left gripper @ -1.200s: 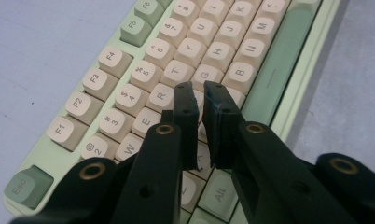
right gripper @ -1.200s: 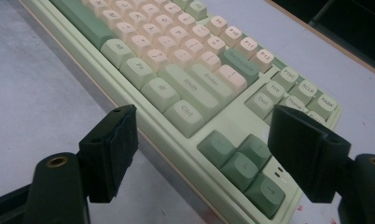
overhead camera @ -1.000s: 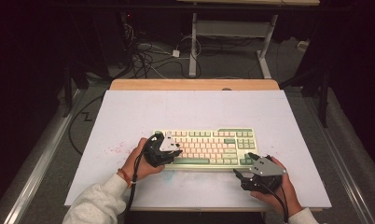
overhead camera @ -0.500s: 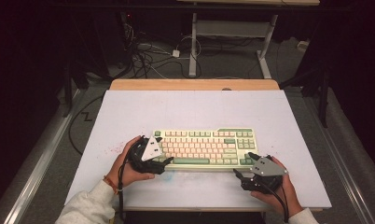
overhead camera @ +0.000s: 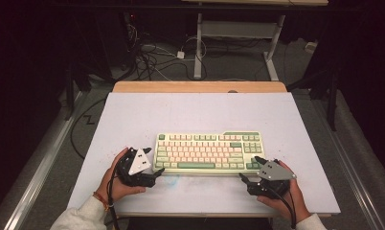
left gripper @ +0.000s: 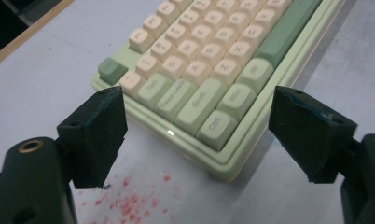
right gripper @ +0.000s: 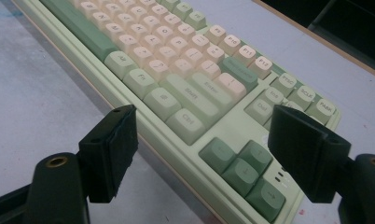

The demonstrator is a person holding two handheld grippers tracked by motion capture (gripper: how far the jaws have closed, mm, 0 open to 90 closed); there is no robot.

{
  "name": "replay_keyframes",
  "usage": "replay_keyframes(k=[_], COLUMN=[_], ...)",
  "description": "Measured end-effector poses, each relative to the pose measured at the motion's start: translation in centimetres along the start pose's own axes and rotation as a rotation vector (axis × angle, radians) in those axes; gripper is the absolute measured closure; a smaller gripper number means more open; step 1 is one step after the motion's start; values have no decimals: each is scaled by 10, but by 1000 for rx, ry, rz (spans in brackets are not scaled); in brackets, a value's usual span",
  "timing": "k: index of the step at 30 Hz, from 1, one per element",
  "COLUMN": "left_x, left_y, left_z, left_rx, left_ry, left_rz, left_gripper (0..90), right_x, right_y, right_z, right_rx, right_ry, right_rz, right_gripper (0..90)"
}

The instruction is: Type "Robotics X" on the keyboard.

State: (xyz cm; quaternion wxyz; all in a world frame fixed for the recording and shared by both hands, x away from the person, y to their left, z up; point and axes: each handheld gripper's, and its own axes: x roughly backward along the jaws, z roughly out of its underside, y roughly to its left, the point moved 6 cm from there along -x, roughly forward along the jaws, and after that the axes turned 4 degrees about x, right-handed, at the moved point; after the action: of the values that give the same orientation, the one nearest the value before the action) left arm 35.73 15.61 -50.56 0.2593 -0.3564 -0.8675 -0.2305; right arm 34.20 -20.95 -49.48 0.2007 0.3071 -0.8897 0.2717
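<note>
The keyboard (overhead camera: 207, 152) lies flat on the white table (overhead camera: 200, 112), toward my side of it, its long edge running left to right in front of me. It is pale green with cream keys and darker green keys at the corners and along the space bar.

My left gripper (overhead camera: 154, 175) sits at the keyboard's near left corner, held low over the table. Its jaws stand wide apart and have hold of nothing. In the left gripper view the corner (left gripper: 223, 175) of the keyboard lies between the two jaws and a little beyond them, with the Ctrl key (left gripper: 217, 127) closest; whether either pad touches the case I cannot tell. Red specks (left gripper: 129, 203) mark the table just under the left-hand jaw.

My right gripper (overhead camera: 243, 179) is at the near right corner, just beside the front edge of the keyboard. Its jaws are also spread wide and empty. In the right gripper view the dark green arrow keys (right gripper: 244, 170) lie between the jaws, with the front edge of the case running across the gap.

My left hand (overhead camera: 115, 184) and my right hand (overhead camera: 284, 199) each wrap a gripper body from behind, near the table's front edge.
</note>
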Motion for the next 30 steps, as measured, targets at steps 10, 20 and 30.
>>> replay_keyframes(k=[10, 20, 30], left_x=[5, 10, 15], left_y=[11, 16, 14], left_z=[23, 30, 24], left_rx=[59, 79, 65], left_ry=[57, 96, 124], left_rz=[-23, 8, 43], left_gripper=[218, 565, 881], right_x=[-1, -1, -2], right_y=[-1, 0, 0], right_z=[1, 2, 2], right_rx=[3, 10, 13], right_ry=[6, 11, 13], right_rz=[-1, -2, -8], right_gripper=[245, 245, 245])
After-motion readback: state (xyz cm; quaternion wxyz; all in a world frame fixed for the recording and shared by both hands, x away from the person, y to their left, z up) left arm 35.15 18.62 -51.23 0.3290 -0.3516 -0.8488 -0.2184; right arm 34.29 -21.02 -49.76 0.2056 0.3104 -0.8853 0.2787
